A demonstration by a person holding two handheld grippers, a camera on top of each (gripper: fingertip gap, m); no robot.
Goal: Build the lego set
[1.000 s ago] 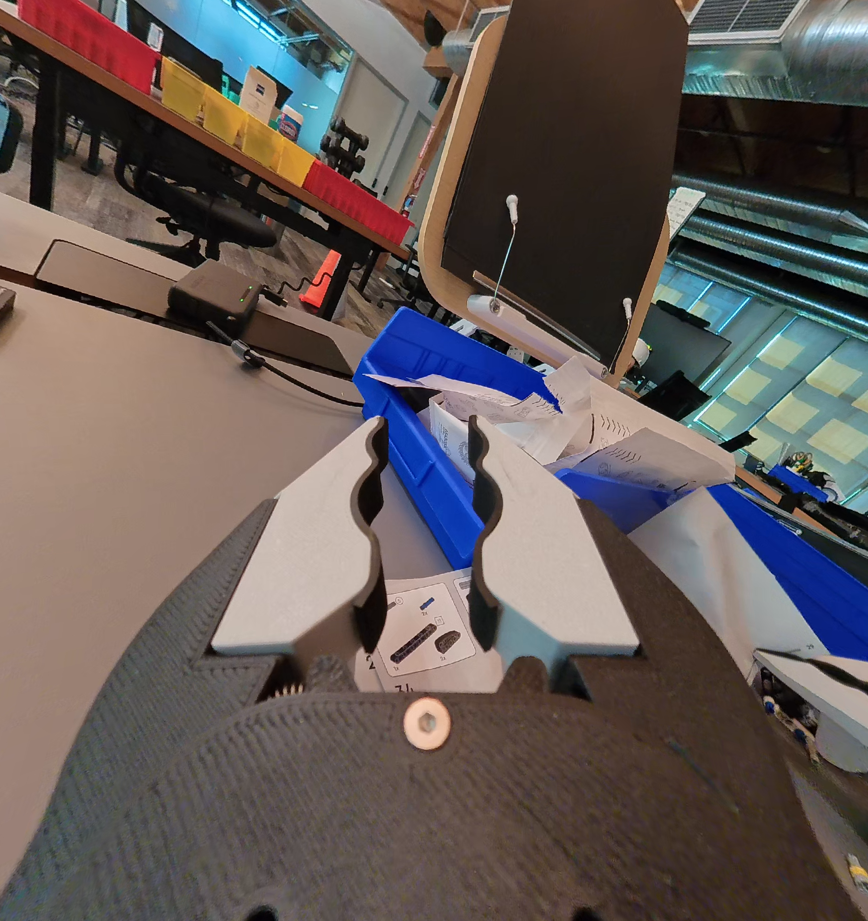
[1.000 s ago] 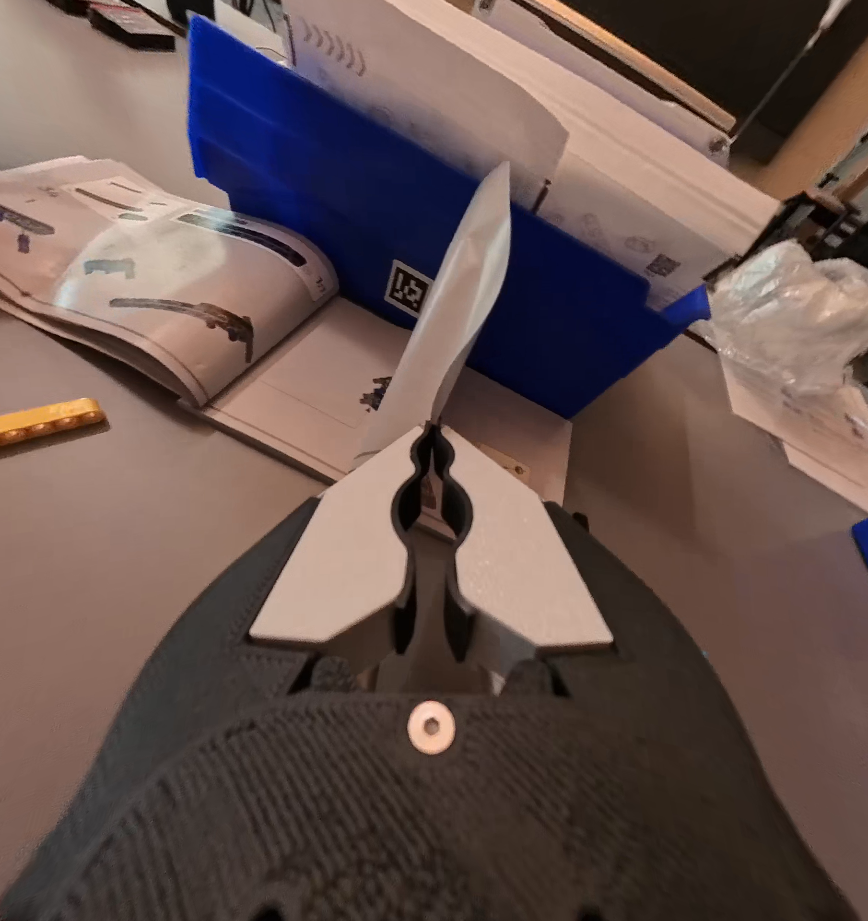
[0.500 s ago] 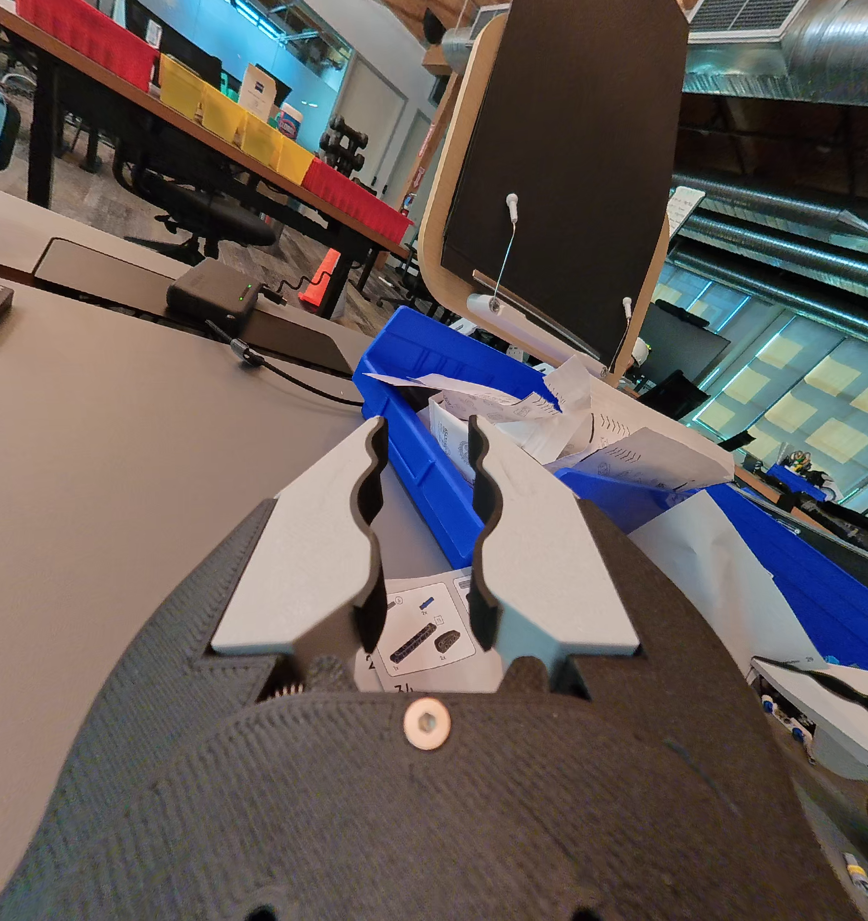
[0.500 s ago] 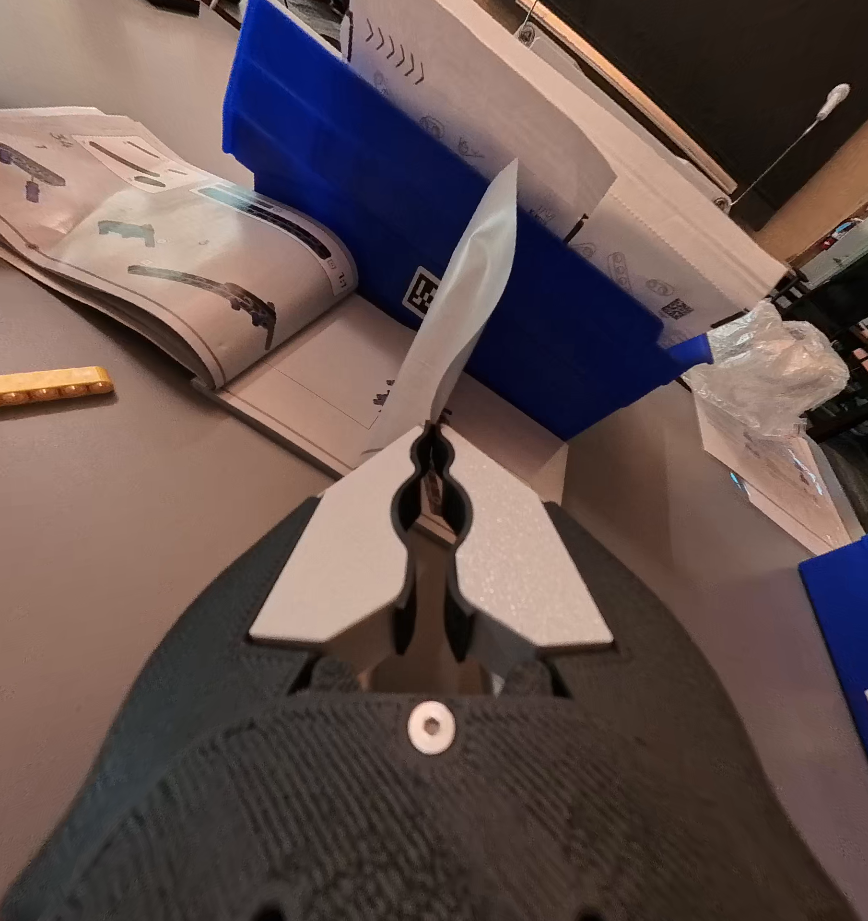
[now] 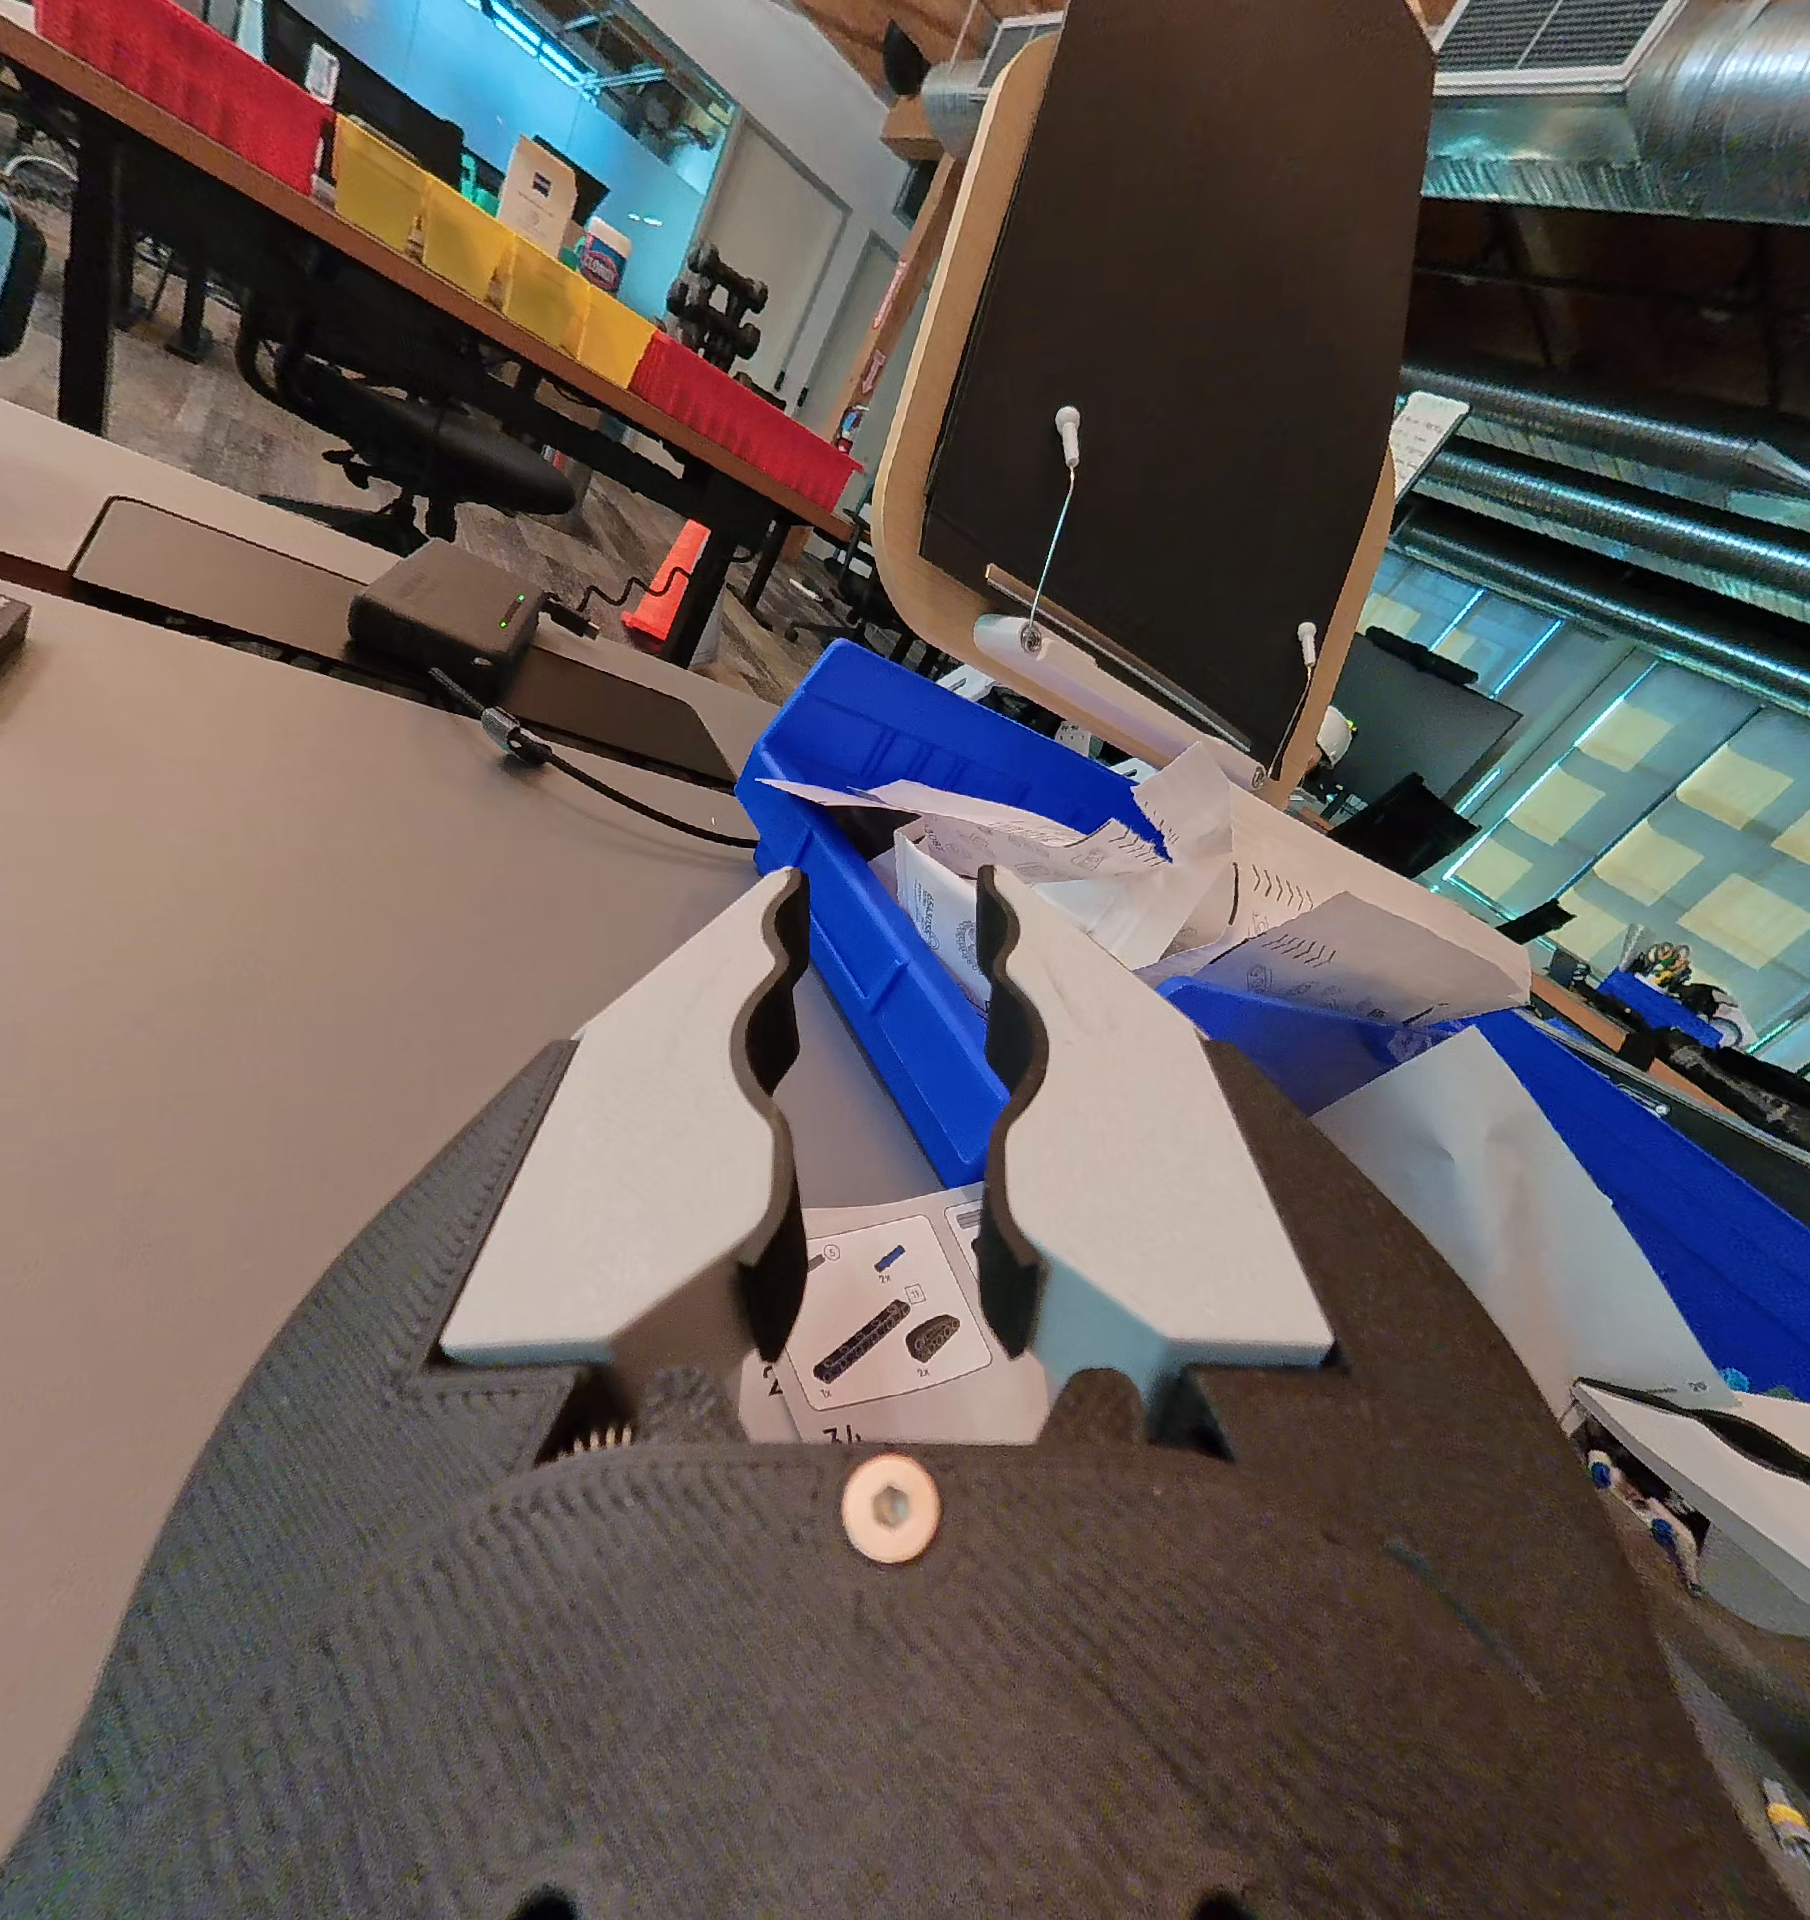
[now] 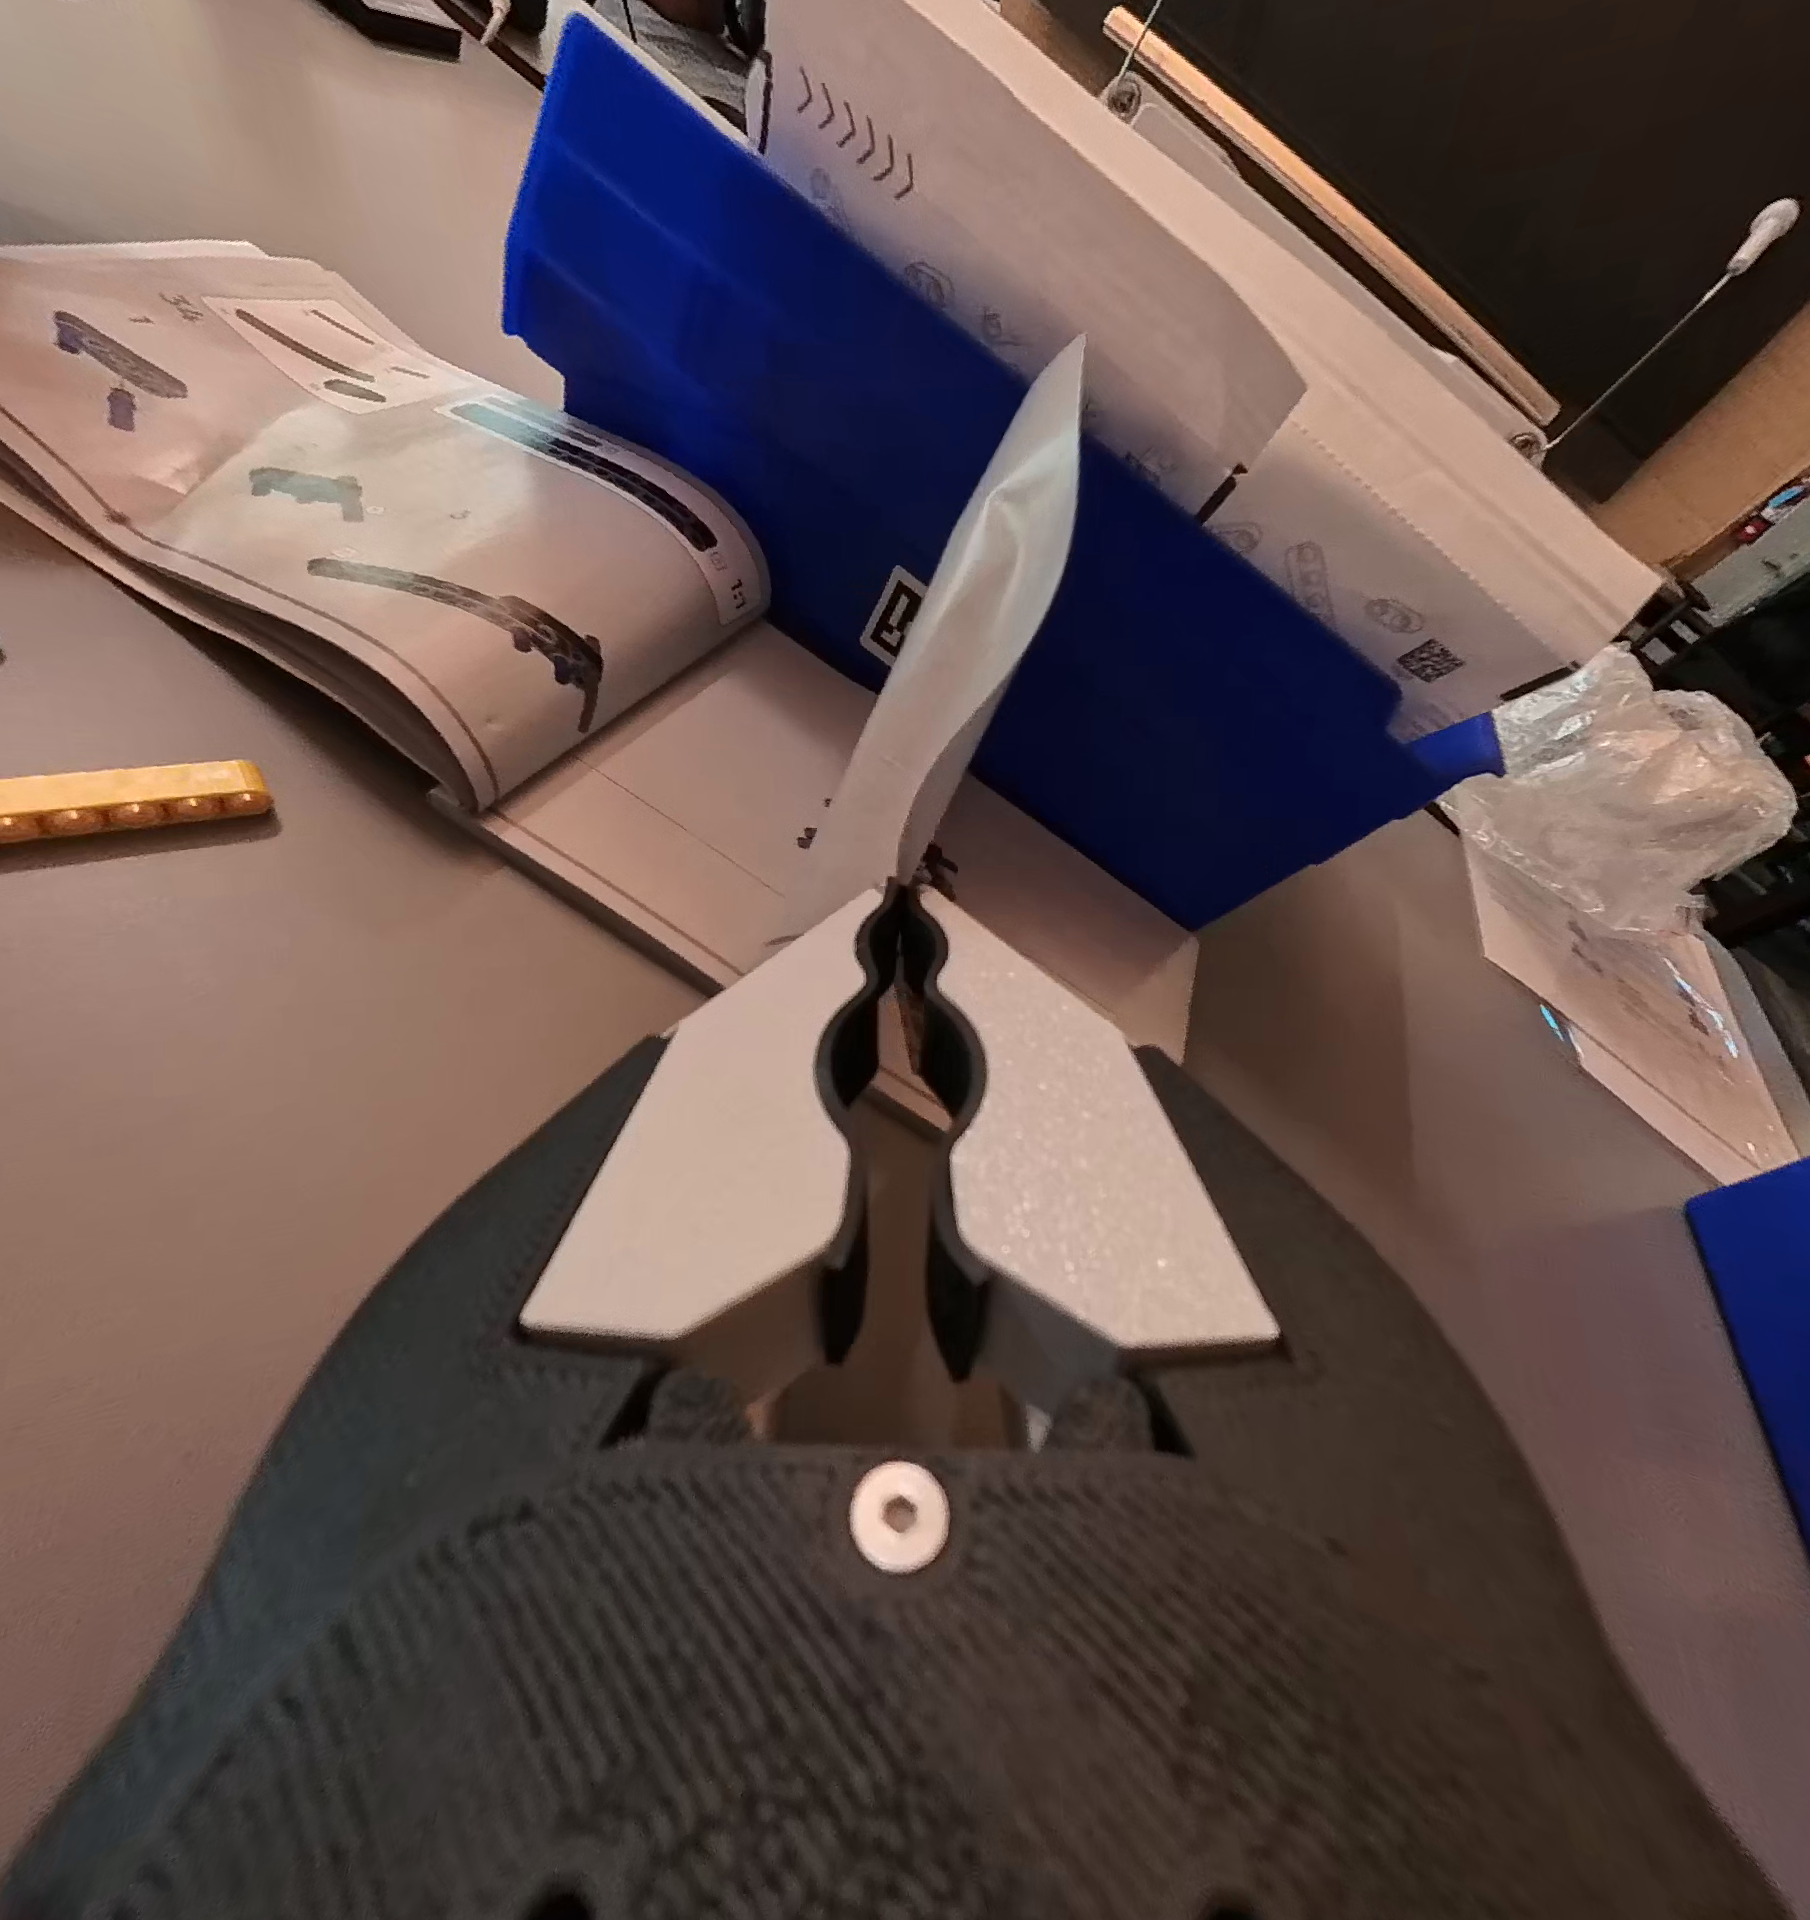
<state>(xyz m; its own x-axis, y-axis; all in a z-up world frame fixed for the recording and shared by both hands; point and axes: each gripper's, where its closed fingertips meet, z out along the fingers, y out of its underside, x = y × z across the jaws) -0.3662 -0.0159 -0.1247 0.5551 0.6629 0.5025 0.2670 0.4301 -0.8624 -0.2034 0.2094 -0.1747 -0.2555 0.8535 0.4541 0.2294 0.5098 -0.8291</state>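
Observation:
The open instruction booklet (image 6: 413, 499) lies on the grey table in front of a blue bin (image 6: 984, 499). My right gripper (image 6: 901, 904) is shut on the edge of one booklet page (image 6: 974, 582) and holds it upright, curled. A yellow lego beam (image 6: 101, 805) lies on the table at the left. My left gripper (image 5: 890, 894) is open and empty, just above a booklet page (image 5: 880, 1320) beside the blue bin (image 5: 880, 987). The lifted page (image 5: 1483, 1195) and the right gripper (image 5: 1732, 1475) show at the right of the left wrist view.
The bin holds white paper bags (image 5: 1140, 883). A crumpled clear plastic bag (image 6: 1628, 769) lies right of the bin, and a second blue bin (image 6: 1794, 1403) is at the right edge. A black device (image 5: 444, 623) with a cable sits at the back. One gripper's finger ends stand about 30 cm off the other's.
My right gripper, still pinching the page, has shifted slightly and tilted upward, so more of the bin and background shows. The left gripper has stayed open and almost still.

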